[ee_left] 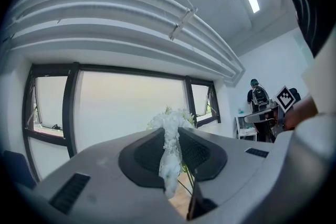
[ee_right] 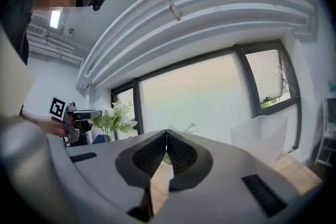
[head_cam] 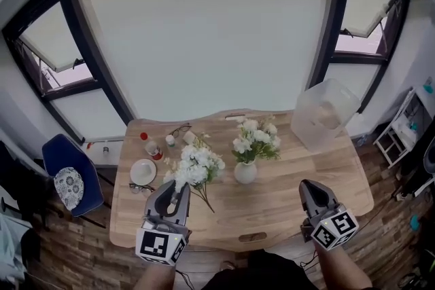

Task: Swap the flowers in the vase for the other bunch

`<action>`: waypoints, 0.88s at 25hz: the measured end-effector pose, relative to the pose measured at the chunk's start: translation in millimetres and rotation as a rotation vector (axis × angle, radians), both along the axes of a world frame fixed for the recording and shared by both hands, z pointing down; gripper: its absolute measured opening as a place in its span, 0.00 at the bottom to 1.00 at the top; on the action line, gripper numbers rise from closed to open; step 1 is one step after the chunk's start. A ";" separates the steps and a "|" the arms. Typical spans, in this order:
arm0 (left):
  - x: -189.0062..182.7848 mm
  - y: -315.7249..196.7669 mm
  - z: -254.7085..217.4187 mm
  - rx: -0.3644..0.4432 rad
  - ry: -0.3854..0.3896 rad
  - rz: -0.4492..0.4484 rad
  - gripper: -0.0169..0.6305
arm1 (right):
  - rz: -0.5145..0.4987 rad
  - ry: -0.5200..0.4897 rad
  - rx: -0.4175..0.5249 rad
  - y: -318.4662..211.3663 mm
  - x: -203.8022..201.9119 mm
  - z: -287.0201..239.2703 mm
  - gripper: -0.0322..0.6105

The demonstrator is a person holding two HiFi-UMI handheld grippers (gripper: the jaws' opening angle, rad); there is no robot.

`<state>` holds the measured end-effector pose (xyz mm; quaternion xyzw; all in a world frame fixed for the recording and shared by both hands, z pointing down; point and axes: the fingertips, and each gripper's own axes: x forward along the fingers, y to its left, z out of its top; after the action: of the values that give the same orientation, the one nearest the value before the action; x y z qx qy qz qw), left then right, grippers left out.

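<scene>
A small white vase (head_cam: 245, 173) stands mid-table with white flowers and green leaves (head_cam: 256, 139) in it. Just to its left is a second bunch of white flowers (head_cam: 197, 166), its stems trailing toward the table's front edge. My left gripper (head_cam: 173, 204) is shut on this bunch, and a white spray (ee_left: 169, 157) shows pinched between the pads in the left gripper view. I cannot tell whether the bunch is lifted off the table. My right gripper (head_cam: 312, 195) is at the front right, shut with nothing in it (ee_right: 166, 136). The right gripper view shows the vase flowers (ee_right: 114, 118) at left.
A clear plastic bin (head_cam: 325, 112) stands at the table's back right corner. A white plate (head_cam: 143, 171), small bottles (head_cam: 151, 146) and a pair of glasses (head_cam: 180, 129) lie at the left. A blue chair (head_cam: 68, 173) is off the table's left side, a white shelf (head_cam: 401, 129) off its right.
</scene>
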<state>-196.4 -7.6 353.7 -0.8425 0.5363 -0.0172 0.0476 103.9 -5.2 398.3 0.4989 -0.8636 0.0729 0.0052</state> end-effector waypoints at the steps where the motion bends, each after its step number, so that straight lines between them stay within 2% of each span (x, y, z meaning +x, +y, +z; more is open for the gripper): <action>1: 1.2 -4.5 -0.6 -0.001 -0.008 -0.009 0.14 | -0.005 -0.005 0.002 -8.7 0.3 0.1 0.09; 5: 7.9 -20.3 -2.4 -0.005 -0.029 -0.036 0.14 | -0.041 -0.013 0.004 -40.0 -1.0 1.3 0.09; 13: 19.2 -54.7 -1.9 -0.032 -0.078 -0.125 0.14 | -0.120 0.058 0.015 -93.8 -2.4 9.2 0.09; 19: 28.9 -69.2 10.5 -0.080 -0.127 -0.186 0.14 | -0.253 0.028 0.024 -110.3 -12.4 13.4 0.09; 22: 27.6 -71.0 18.9 -0.111 -0.134 -0.210 0.14 | -0.278 0.015 0.016 -119.2 -13.1 17.3 0.10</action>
<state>-168.8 -78.6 372.6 -0.7802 0.6152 -0.1080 0.0345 90.8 -124.4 415.6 0.3752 -0.9248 0.0610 0.0179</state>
